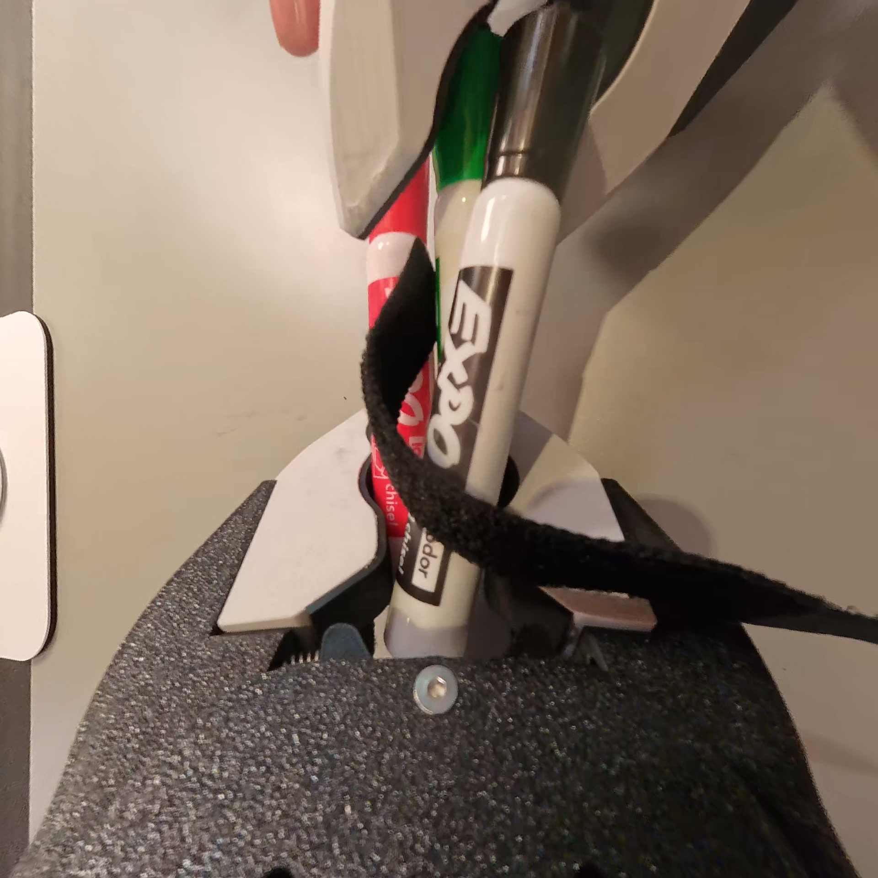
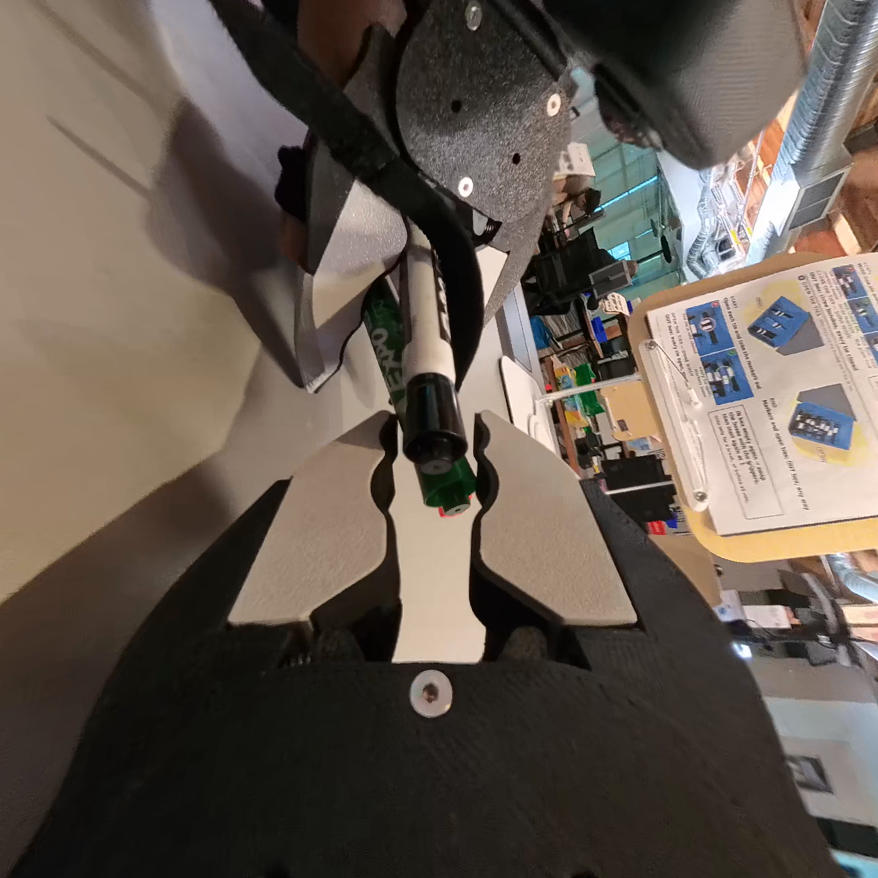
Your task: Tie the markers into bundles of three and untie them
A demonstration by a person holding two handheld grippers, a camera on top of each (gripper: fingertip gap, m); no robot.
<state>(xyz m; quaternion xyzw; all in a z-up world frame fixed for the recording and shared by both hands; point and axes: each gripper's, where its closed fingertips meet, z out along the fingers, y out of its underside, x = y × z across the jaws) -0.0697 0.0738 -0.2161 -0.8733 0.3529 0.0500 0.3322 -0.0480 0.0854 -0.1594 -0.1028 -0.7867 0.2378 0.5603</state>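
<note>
Between the pale fingers of the left gripper [image 1: 442,480], closest to its camera, three markers stand side by side: a red marker [image 1: 404,332], a green marker [image 1: 458,157] and a black-capped marker [image 1: 503,332]. The jaws are pressed in on the barrels' lower ends, so the three are held as one bunch. A black fabric strap [image 1: 475,503] crosses the front of the barrels; one end loops up loosely against the red marker, the other trails off toward the right edge of the view, not pulled snug. Farther out, one finger of the right gripper sits beside the caps.

From the right wrist view, the right gripper [image 2: 434,470] has its fingers apart, straddling the cap ends of the bunch without clamping them; whether the pads touch the caps I cannot tell. Beyond, the left gripper's dark body holds the other end, with the strap curving past it. Beneath lies the pale tabletop [image 2: 119,237], and well off toward its far edge a printed instruction sheet [image 2: 779,389] stands on a wooden board.

My reading: the three are gathered and the tie is only partly around them. Closing it, or freeing it entirely, is yet to come; which of the two I cannot tell.
</note>
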